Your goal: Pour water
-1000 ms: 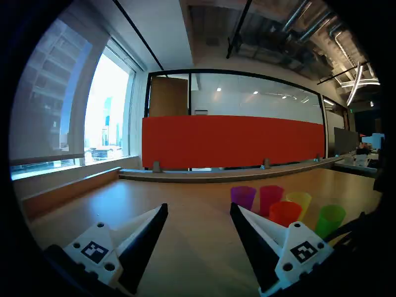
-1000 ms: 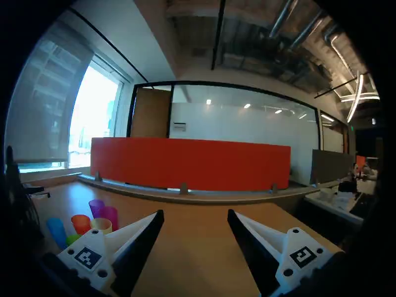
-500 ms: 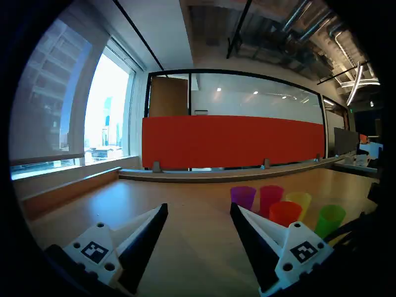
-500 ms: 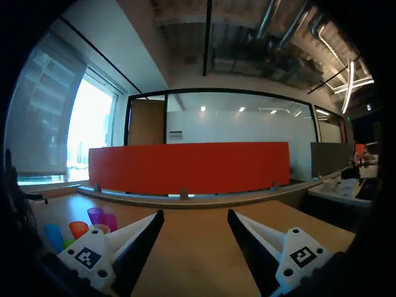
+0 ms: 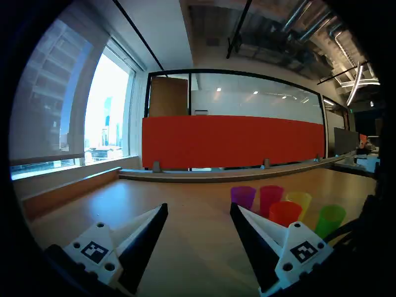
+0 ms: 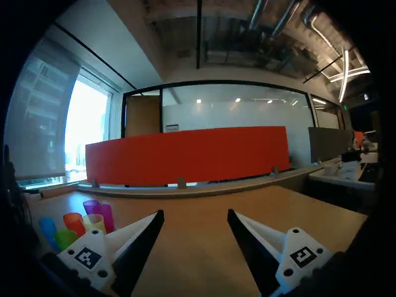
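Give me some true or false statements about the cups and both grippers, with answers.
1. The left gripper and the right gripper are both open and empty. True.
2. The left gripper grips the orange cup. False: the cup stands free on the table, beyond that gripper's fingers.
3. The divider behind the table is blue. False: it is red.
4. In the right gripper view, a blue cup stands at the edge of the group. True.

Wooden table (image 5: pixel 198 232) with coloured cups (image 5: pixel 284 212)

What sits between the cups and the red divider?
Bare wooden tabletop runs from the cups to the red divider, seen in the left gripper view.
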Demonstrator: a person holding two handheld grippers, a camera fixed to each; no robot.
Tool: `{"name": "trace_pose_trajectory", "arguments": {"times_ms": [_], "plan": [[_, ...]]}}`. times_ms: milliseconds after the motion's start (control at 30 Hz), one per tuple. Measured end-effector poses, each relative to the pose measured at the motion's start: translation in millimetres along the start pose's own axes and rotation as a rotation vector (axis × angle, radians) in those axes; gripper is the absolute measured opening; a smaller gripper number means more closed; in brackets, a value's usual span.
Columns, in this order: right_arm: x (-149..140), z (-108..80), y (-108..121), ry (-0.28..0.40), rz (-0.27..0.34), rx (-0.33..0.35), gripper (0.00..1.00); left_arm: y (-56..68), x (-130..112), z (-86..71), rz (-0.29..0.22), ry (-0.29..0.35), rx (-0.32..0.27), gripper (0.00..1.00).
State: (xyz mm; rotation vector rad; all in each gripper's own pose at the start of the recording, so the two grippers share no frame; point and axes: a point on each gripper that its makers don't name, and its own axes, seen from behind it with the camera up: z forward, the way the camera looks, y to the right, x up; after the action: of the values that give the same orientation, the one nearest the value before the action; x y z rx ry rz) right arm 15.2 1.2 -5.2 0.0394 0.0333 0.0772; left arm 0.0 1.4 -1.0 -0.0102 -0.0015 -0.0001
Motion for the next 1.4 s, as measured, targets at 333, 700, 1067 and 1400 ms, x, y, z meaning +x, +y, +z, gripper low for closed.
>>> {"name": "trace_pose_trajectory", "arguments": {"times_ms": [333, 700, 1067, 1400], "plan": [[-2.1, 2.5, 2.6, -0.002, -0.022, -0.011, 0.99, -0.2, -0.5, 0.0, 0.0, 0.0, 0.0, 0.94], [-9.6, 4.3, -2.1, -0.011, -0.039, -0.01, 0.99, -0.4, -0.7, -0.3, 0.0, 0.0, 0.0, 0.93], [-16.0, 7.1, -6.5, -0.033, -0.077, -0.009, 0.99, 0.0, -0.4, 0.1, 0.0, 0.0, 0.0, 0.93], [-15.9, 3.2, -6.5, -0.034, -0.078, -0.012, 0.99, -0.3, -0.5, 0.1, 0.0, 0.0, 0.0, 0.93]]}}
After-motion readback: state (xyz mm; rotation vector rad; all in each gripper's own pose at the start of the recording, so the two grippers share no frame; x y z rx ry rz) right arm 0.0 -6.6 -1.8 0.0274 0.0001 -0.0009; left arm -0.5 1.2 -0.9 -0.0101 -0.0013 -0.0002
